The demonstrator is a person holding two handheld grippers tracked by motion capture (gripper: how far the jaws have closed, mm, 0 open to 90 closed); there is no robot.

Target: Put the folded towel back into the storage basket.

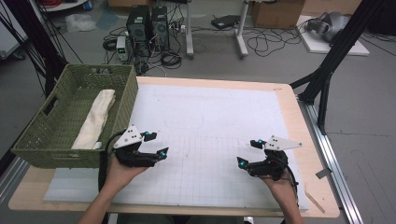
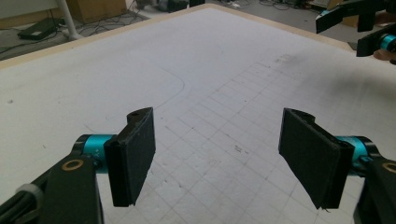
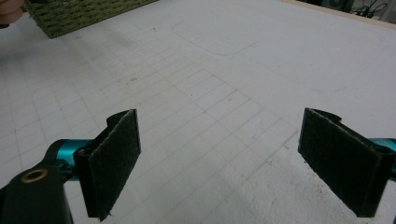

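Note:
A green wicker basket (image 1: 32,140) stands on the table's left edge, and a rolled cream towel (image 1: 95,119) lies inside it. My left gripper (image 1: 156,144) hovers just right of the basket's near corner over the white gridded mat (image 1: 210,116). Its jaws stand wide apart with nothing between them (image 2: 219,158). My right gripper (image 1: 247,153) is held over the mat's near right part, open and empty too (image 3: 219,163). The basket's corner (image 3: 79,14) appears at the top left of the right gripper view. The right gripper (image 2: 369,28) appears far off in the left gripper view.
The wooden table (image 1: 299,126) borders the mat. On the floor behind it are computer towers (image 1: 147,28), cables, a cardboard box (image 1: 275,13) and white table legs (image 1: 242,32). A black stand (image 1: 327,70) rises at the right.

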